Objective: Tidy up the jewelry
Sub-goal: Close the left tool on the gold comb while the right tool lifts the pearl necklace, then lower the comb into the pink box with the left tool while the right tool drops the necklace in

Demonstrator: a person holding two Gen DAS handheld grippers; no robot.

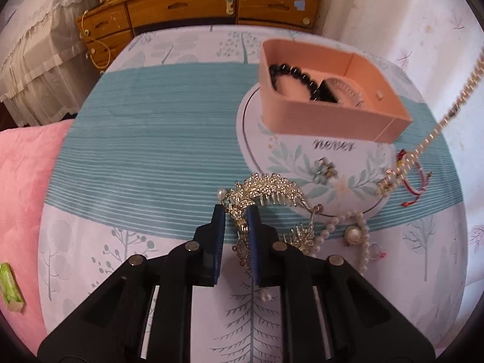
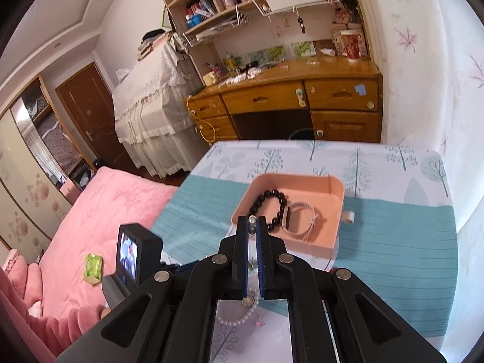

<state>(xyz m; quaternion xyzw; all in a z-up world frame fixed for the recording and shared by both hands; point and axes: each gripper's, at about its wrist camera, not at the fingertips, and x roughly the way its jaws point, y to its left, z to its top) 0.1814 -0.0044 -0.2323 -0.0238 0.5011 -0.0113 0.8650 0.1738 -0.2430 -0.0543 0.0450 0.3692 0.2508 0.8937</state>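
A pink jewelry box (image 1: 317, 112) sits on the table with a black bead bracelet (image 1: 299, 78) and a white cord bracelet (image 2: 299, 220) inside. My left gripper (image 1: 236, 214) is low over a silver rhinestone hair comb (image 1: 266, 190), its fingers narrowly apart around the comb's end. My right gripper (image 2: 252, 227) is shut on a gold and pearl chain (image 1: 438, 124), which hangs taut from the upper right down to the table. The box shows just beyond it in the right wrist view (image 2: 290, 211). A pearl necklace (image 1: 357, 230) lies by the comb.
A red string bracelet (image 1: 413, 178), a flower earring (image 1: 325, 171) and a small ring (image 1: 376, 252) lie on the tablecloth (image 1: 151, 121). A pink bed (image 2: 99, 227) with a green packet (image 2: 93, 267) is left. A wooden desk (image 2: 287, 103) stands behind.
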